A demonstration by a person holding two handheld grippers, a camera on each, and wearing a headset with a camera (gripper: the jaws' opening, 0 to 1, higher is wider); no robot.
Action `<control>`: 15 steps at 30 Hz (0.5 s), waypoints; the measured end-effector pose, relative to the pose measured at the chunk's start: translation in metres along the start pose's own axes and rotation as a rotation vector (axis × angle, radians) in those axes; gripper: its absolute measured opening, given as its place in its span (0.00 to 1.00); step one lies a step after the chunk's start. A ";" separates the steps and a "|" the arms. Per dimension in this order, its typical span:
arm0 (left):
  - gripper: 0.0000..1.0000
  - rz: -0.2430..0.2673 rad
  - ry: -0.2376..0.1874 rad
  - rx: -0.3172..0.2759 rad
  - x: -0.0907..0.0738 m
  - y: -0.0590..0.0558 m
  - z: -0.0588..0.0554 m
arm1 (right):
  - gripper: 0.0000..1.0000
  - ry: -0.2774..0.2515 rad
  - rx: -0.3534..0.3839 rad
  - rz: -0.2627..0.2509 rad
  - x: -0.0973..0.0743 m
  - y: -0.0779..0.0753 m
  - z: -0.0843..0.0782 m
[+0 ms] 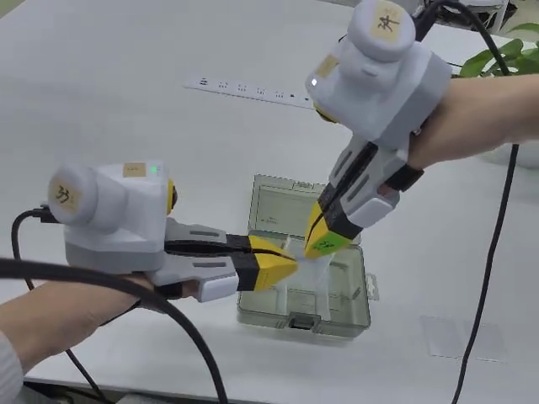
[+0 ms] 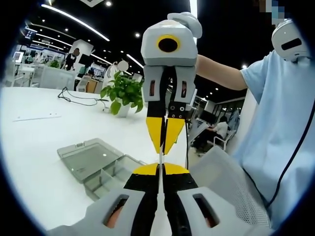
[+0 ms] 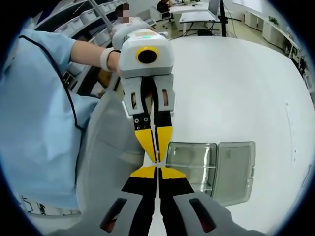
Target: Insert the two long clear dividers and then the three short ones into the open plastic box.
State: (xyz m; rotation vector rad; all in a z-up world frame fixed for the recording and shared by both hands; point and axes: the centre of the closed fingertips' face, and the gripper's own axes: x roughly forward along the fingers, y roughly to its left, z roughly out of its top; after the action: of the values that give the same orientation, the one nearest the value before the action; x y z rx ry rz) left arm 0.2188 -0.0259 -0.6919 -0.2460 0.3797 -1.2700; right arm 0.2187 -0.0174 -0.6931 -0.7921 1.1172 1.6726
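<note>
The open clear plastic box (image 1: pixel 337 316) lies near the table's front edge, its lid (image 1: pixel 282 202) folded back flat. Just above its base, my left gripper (image 1: pixel 289 268) comes in from the left and my right gripper (image 1: pixel 322 245) comes down from above. Both are shut on one clear divider (image 1: pixel 313 263) held between them. In the left gripper view the divider (image 2: pixel 161 158) shows edge-on as a thin line running from my left gripper (image 2: pixel 160 170) to the right gripper (image 2: pixel 165 147). In the right gripper view my right gripper (image 3: pixel 157 172) meets the left gripper (image 3: pixel 155 158) tip to tip beside the box (image 3: pixel 197 169).
More clear dividers (image 1: pixel 459 337) lie flat on the white table right of the box. A white power strip (image 1: pixel 253 91) sits at the back, and a potted plant (image 1: pixel 509 55) at the far right. Black cables (image 1: pixel 493 244) trail from both grippers.
</note>
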 end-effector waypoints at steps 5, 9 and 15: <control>0.00 0.021 0.013 -0.001 -0.002 0.004 -0.004 | 0.02 0.024 -0.009 -0.006 0.004 -0.002 0.000; 0.00 0.033 0.016 -0.003 -0.003 0.006 -0.005 | 0.02 0.030 -0.016 -0.010 0.006 -0.005 0.001; 0.13 0.090 0.045 0.017 -0.009 0.019 -0.012 | 0.02 0.038 -0.005 -0.039 0.008 -0.013 -0.001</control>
State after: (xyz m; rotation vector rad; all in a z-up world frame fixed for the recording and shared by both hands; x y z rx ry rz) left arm 0.2280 -0.0116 -0.7091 -0.1837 0.4142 -1.1915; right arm 0.2280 -0.0135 -0.7048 -0.8474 1.1173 1.6342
